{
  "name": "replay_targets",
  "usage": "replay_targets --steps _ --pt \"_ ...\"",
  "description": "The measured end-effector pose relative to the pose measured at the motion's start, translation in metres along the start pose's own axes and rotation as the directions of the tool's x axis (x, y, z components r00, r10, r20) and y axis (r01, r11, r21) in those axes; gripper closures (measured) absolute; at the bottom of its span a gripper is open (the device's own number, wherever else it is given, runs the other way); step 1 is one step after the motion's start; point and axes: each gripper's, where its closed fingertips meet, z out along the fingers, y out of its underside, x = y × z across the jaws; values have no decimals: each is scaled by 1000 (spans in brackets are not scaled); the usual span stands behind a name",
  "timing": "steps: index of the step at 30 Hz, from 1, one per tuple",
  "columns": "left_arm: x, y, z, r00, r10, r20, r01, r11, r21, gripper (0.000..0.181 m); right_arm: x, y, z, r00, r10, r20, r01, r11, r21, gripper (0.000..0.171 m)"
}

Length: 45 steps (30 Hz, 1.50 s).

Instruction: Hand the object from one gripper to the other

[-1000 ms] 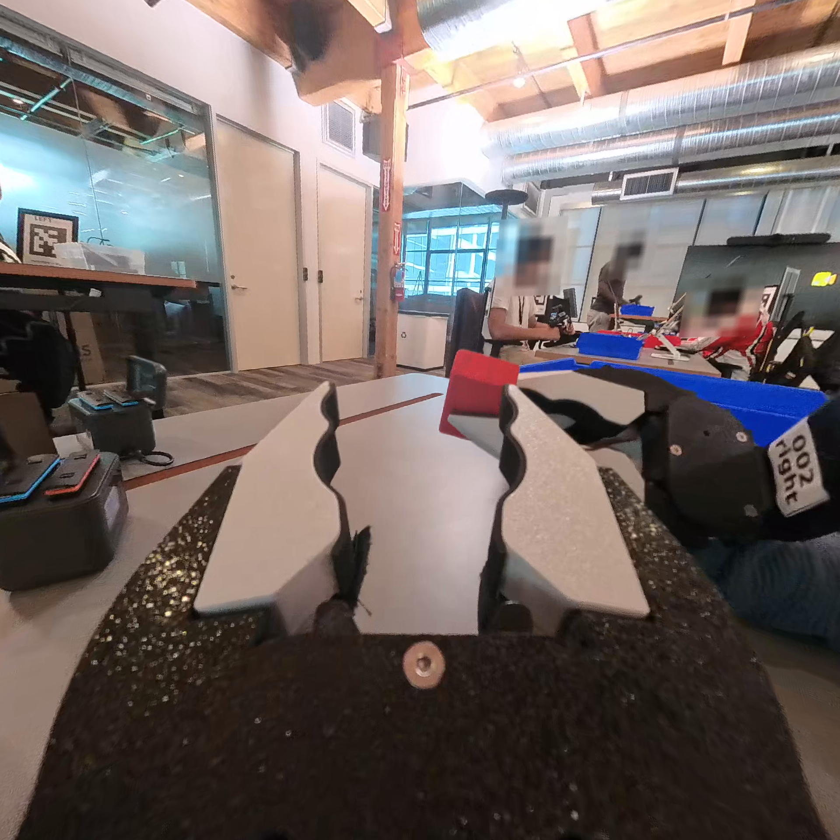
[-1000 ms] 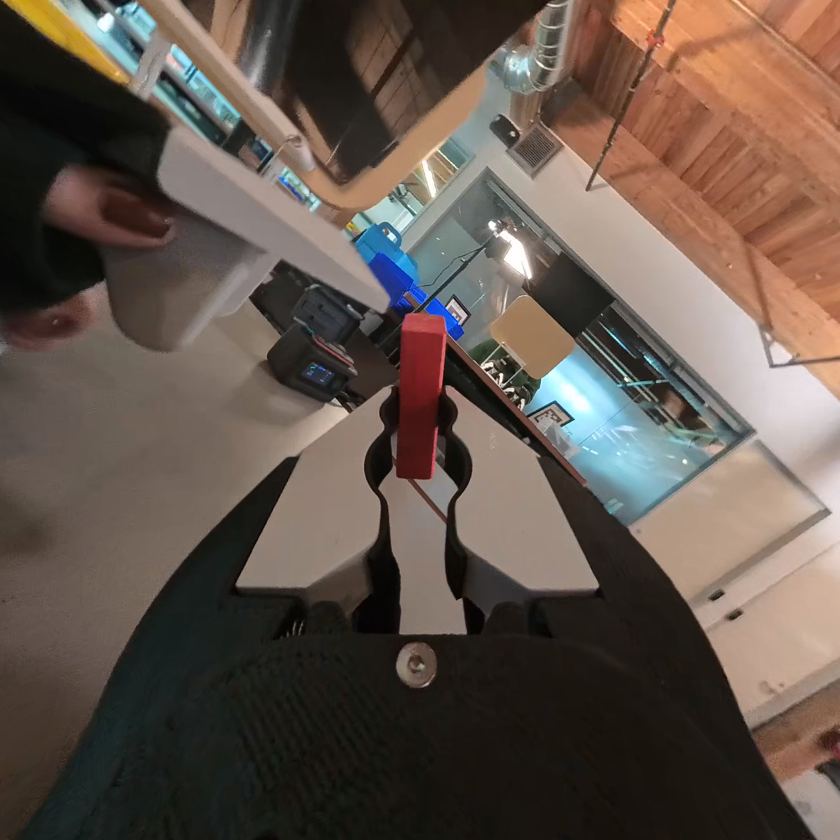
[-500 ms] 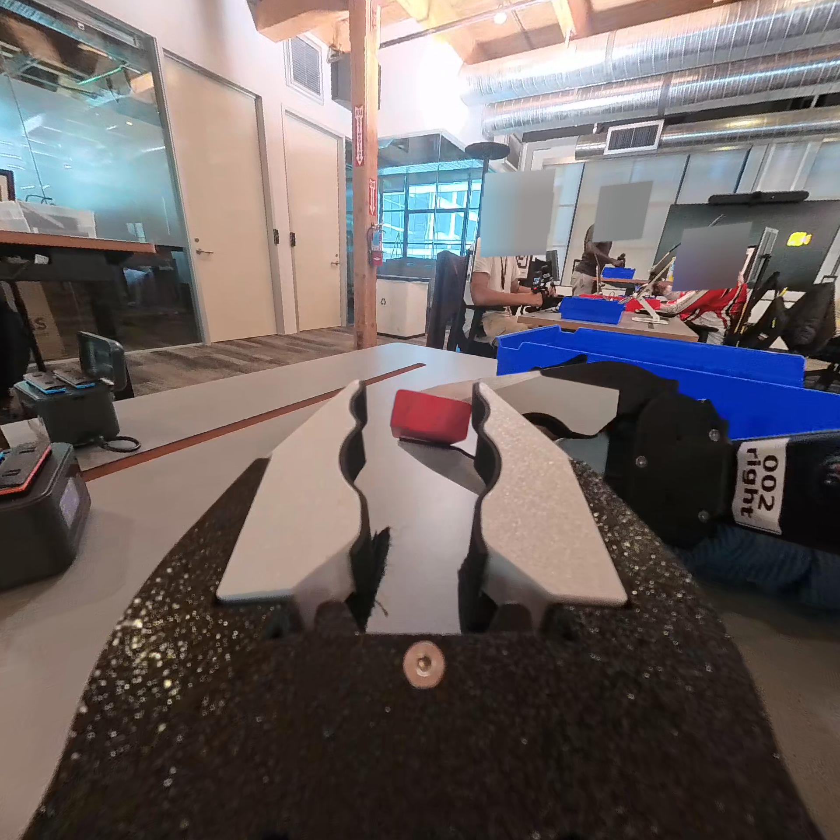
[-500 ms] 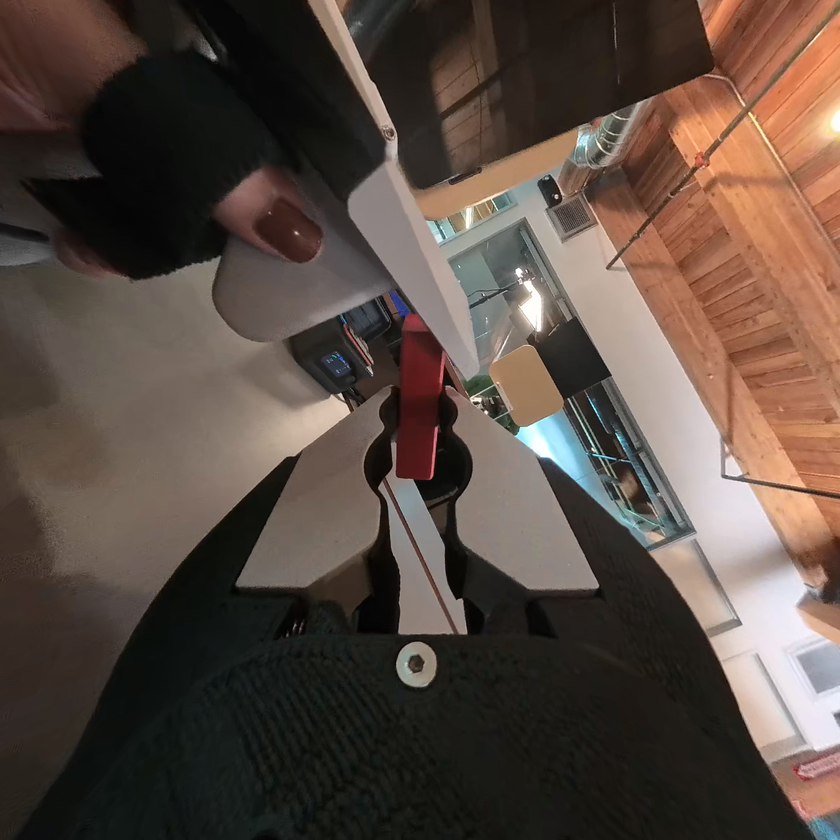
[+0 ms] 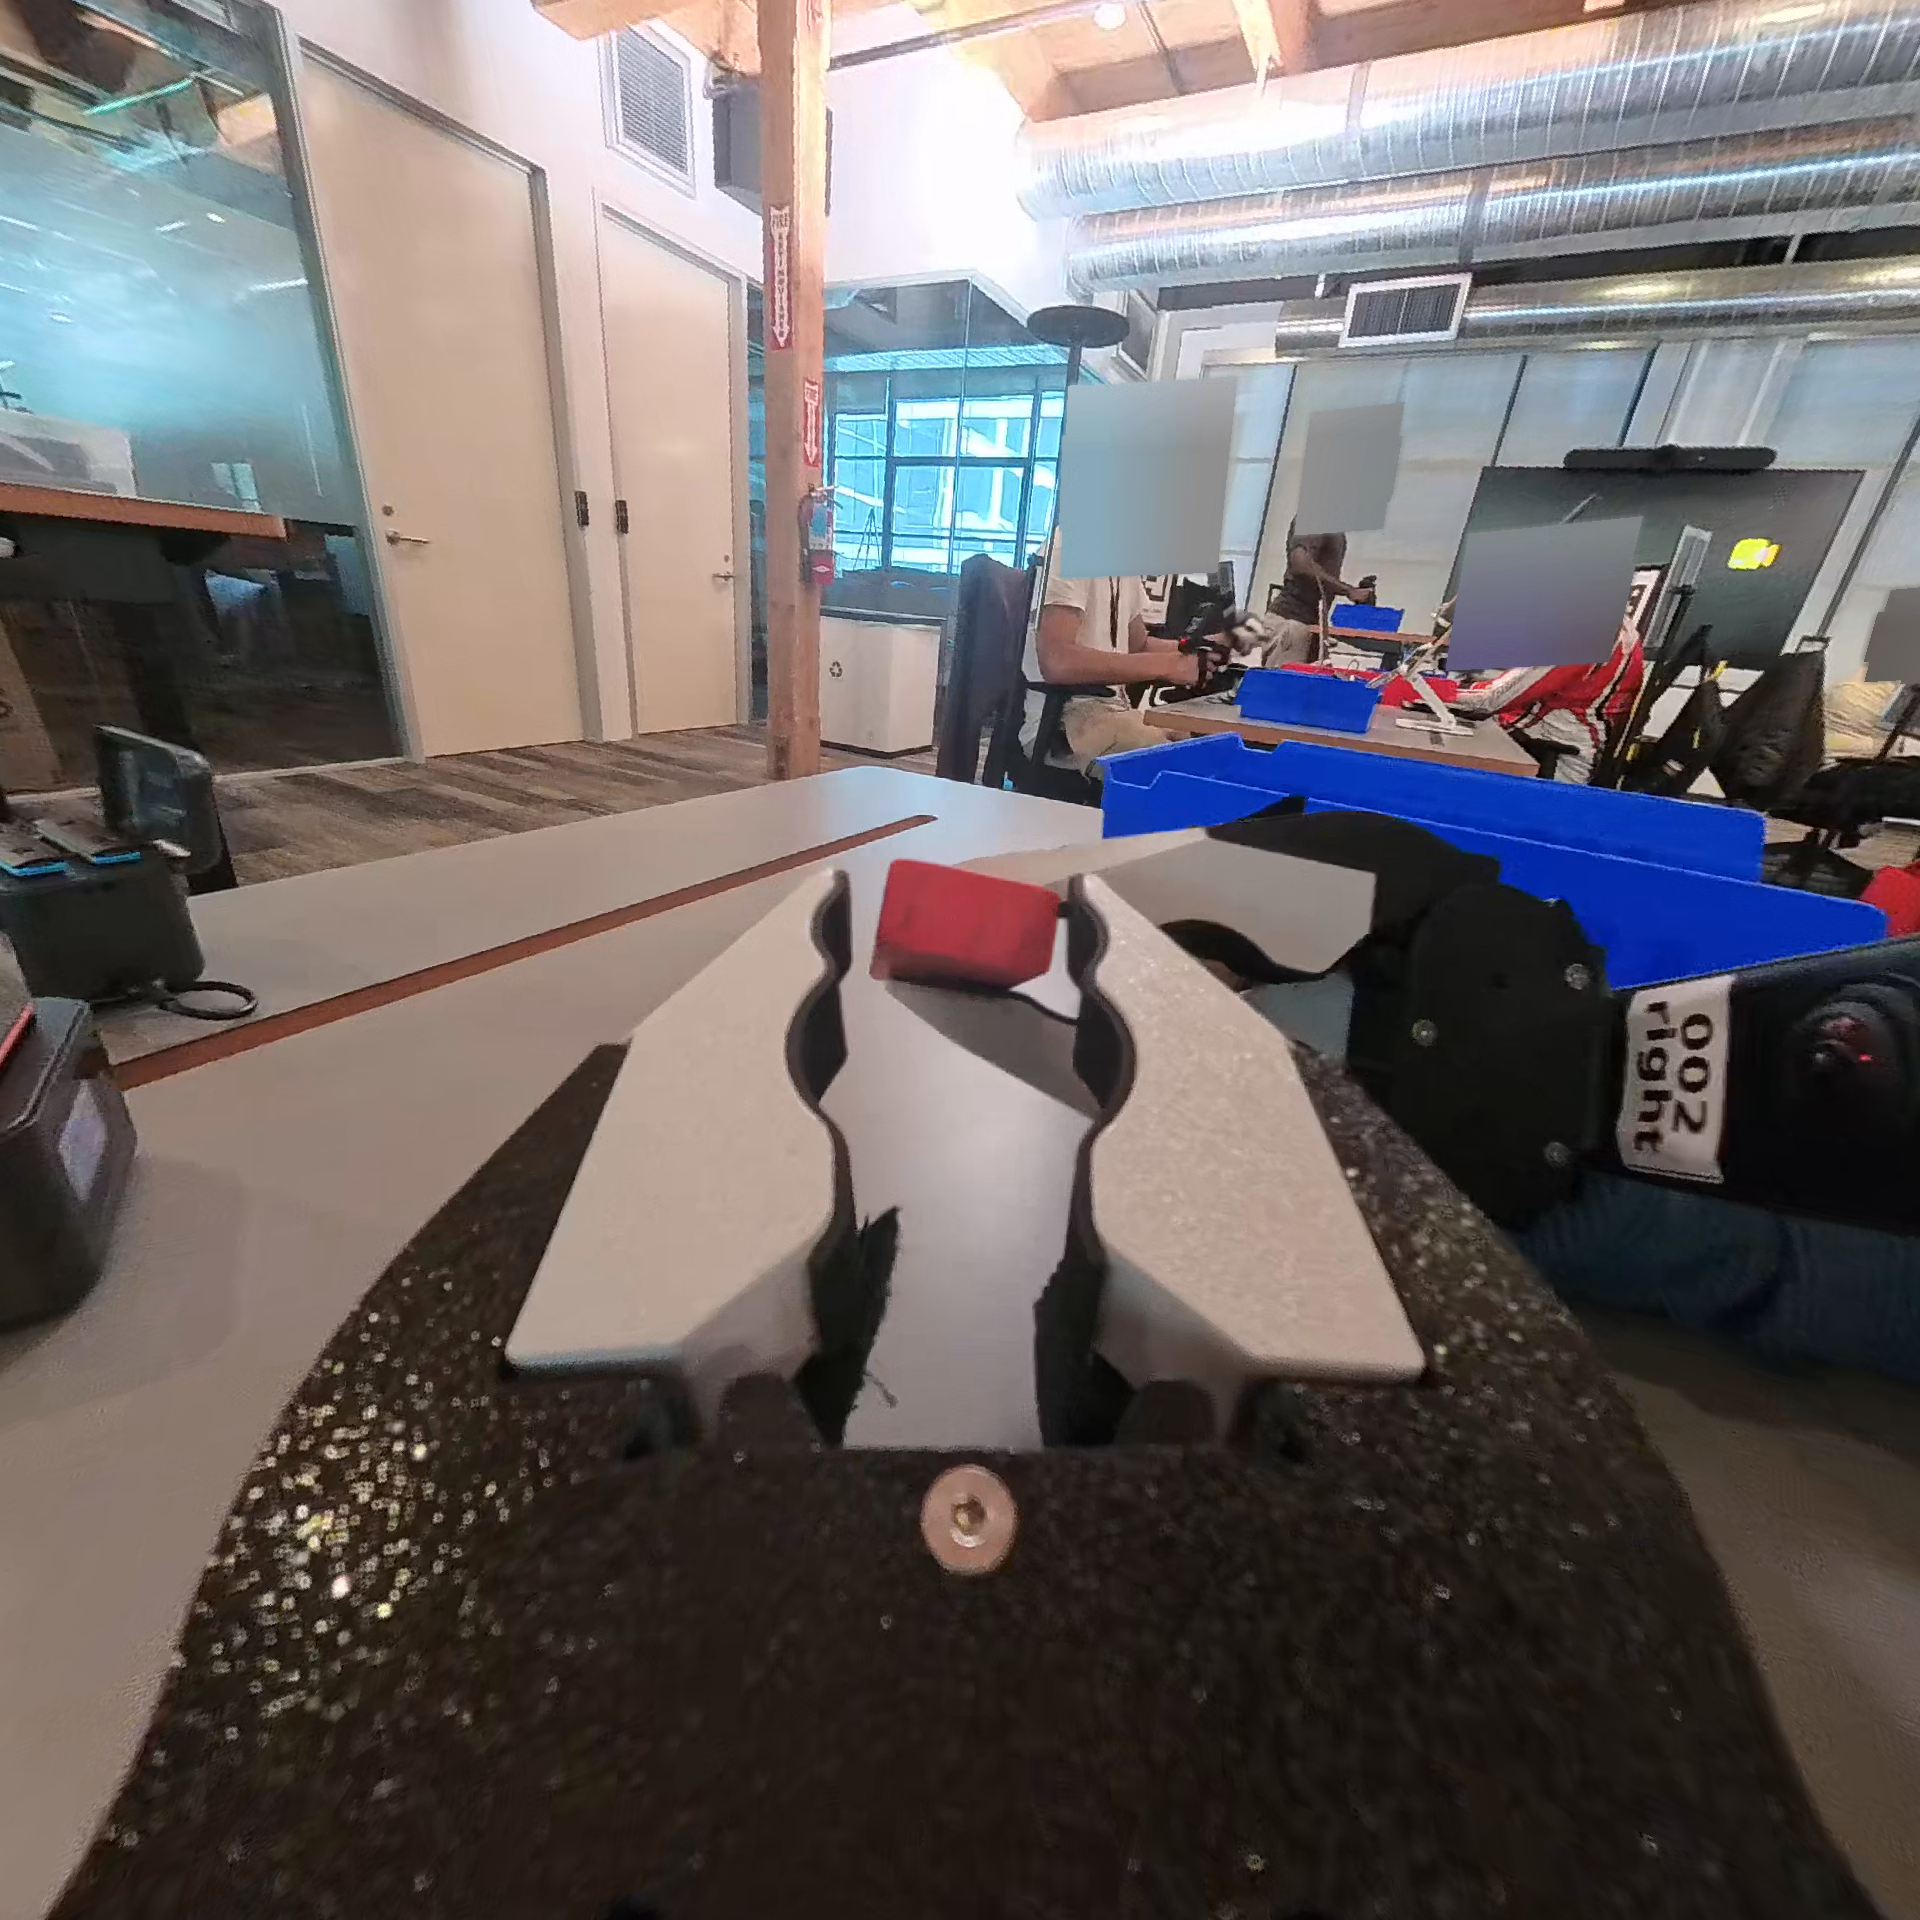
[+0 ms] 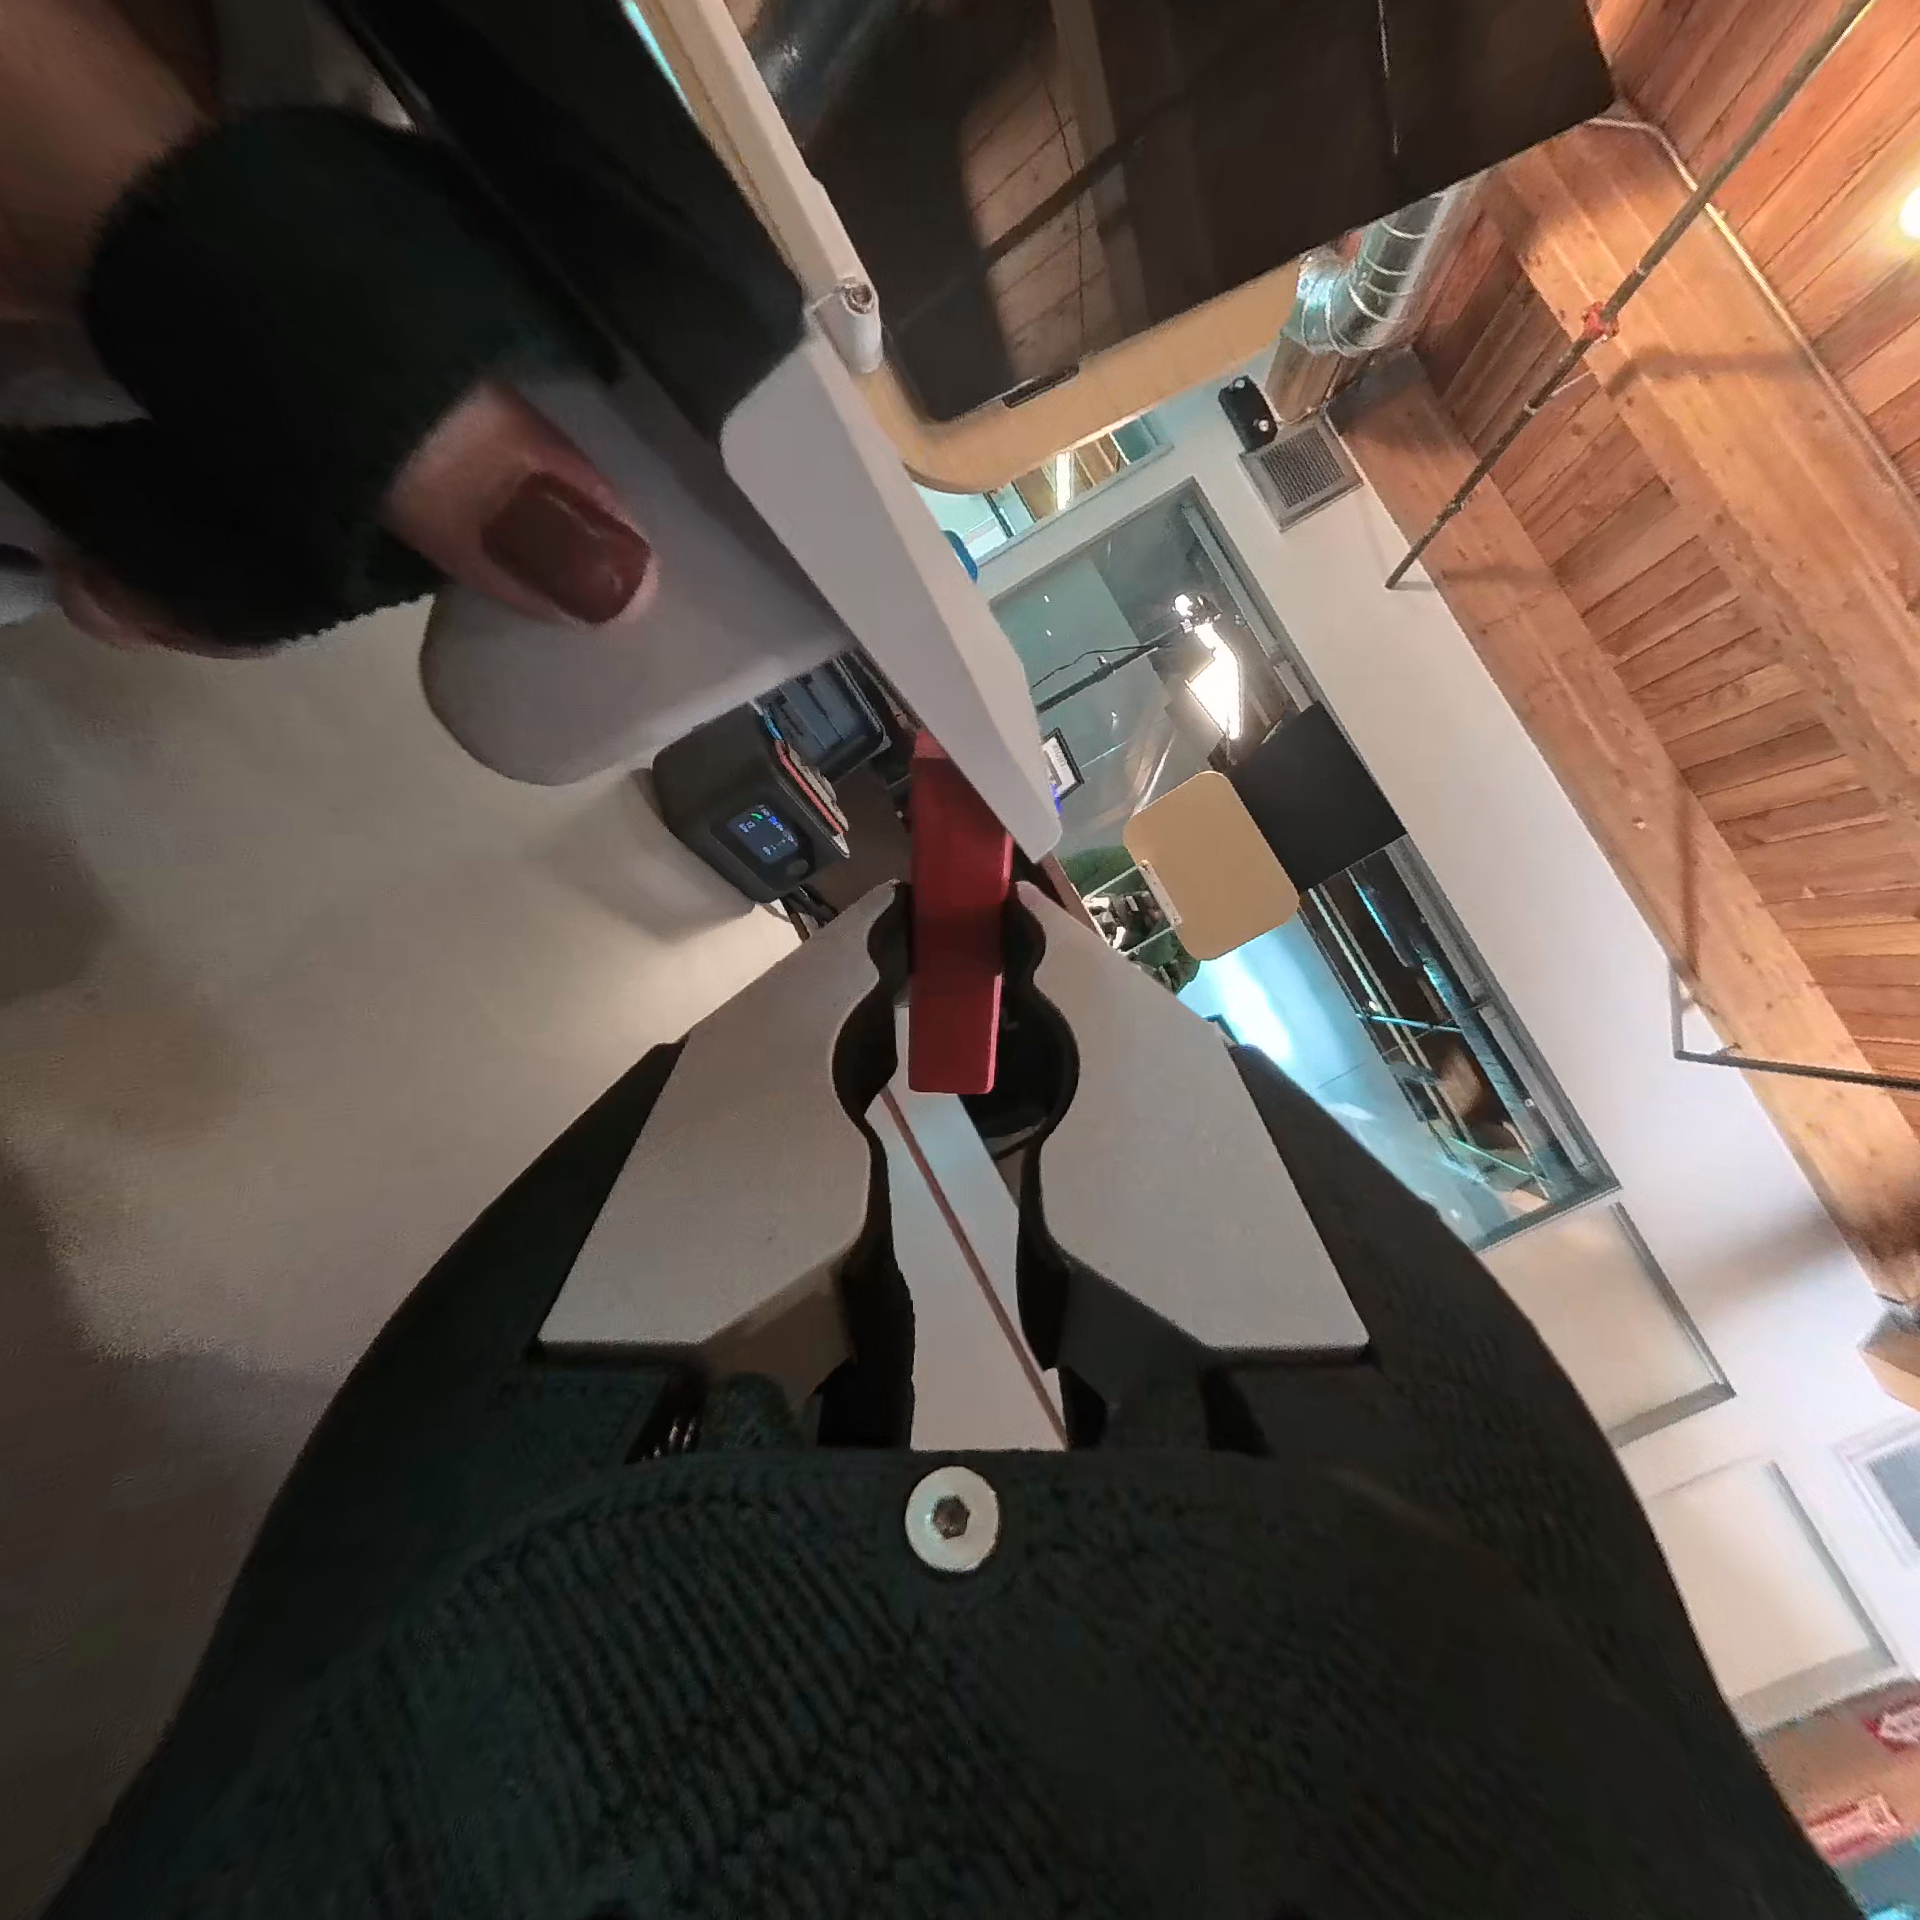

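A red block (image 5: pixel 961 935) is held flat and level above the grey table (image 5: pixel 416 1091). My right gripper (image 6: pixel 954 904) is shut on one end of the block (image 6: pixel 951 935). It comes in from the right in the left wrist view (image 5: pixel 1455 997). My left gripper (image 5: pixel 961 904) is open, and the free end of the block lies between its fingertips. There is a thin gap on the left side, and the right finger is very near or touching. One left finger (image 6: pixel 894 623) shows above the block in the right wrist view, with a hand in a black fingerless glove (image 6: pixel 312 364) on the handle.
A blue bin (image 5: pixel 1558 862) stands on the table behind the right gripper. Dark charger boxes (image 5: pixel 94 925) (image 5: pixel 52 1164) sit at the table's left edge. People sit at a desk (image 5: pixel 1340 727) farther back. Less than 4 cm separates the two grippers' tips.
The red block has come from the right of my left fingers to lie between their tips. My left jaws have narrowed around it. My right gripper has kept its hold.
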Motion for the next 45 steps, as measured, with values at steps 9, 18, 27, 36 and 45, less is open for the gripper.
replay_targets --steps 9,18,27,36,45 --pt "-12 -15 -14 991 -135 9 134 987 93 149 -1 -4 2 999 39 5 -39 999 7 140" --pt "-36 -46 -45 850 -465 -249 525 792 312 148 10 -2 -7 933 356 49 -358 933 47 124" --pt "0 -47 -36 818 -393 -420 517 823 235 149 21 -35 -31 -34 792 610 -993 41 -107 124" --pt "10 -33 -25 841 -373 -392 458 877 148 149 13 -37 -26 -50 780 623 -989 51 -142 137" --pt "2 -21 -17 752 -542 -376 593 805 25 131 22 -28 -24 243 813 529 -962 274 22 139"
